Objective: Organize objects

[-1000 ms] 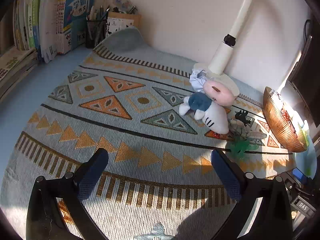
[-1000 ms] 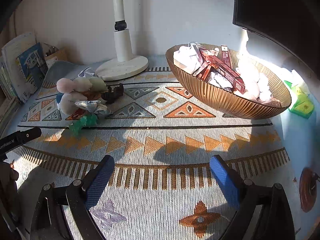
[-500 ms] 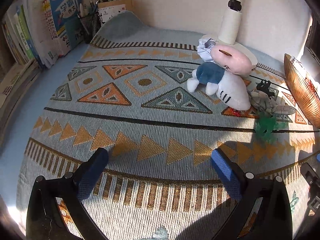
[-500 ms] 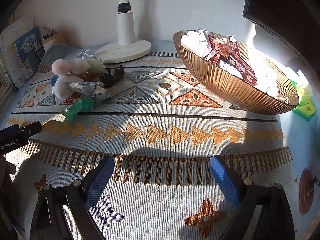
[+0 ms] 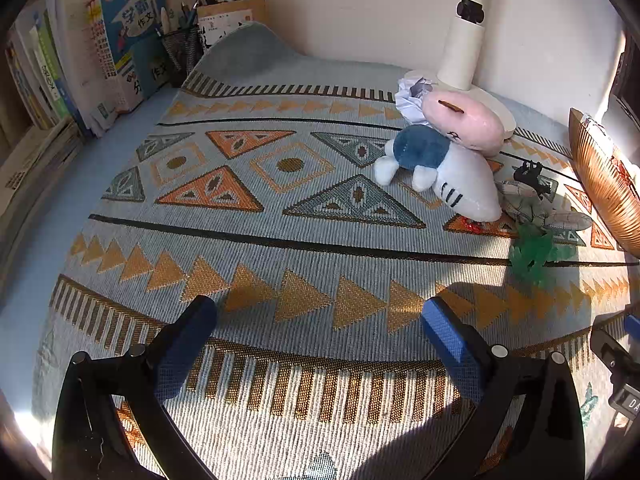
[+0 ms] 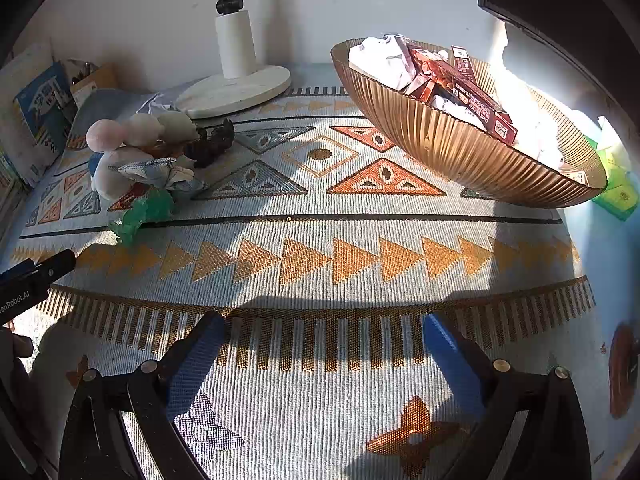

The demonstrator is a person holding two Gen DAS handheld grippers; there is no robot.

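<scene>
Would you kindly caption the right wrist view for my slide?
Open right tool above patterned mat, facing a filled ribbed bowl and toy pile.

Blue/orange geometric mat (image 5: 280,216), ribbed copper bowl (image 6: 460,152).

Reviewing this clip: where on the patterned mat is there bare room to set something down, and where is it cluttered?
Free: the wide mat stretch between the books and the plush toys, and the strip before both open grippers, left and right. Crowded: toys, a green figure and small bits bunch by the lamp base; the bowl is full.
</scene>
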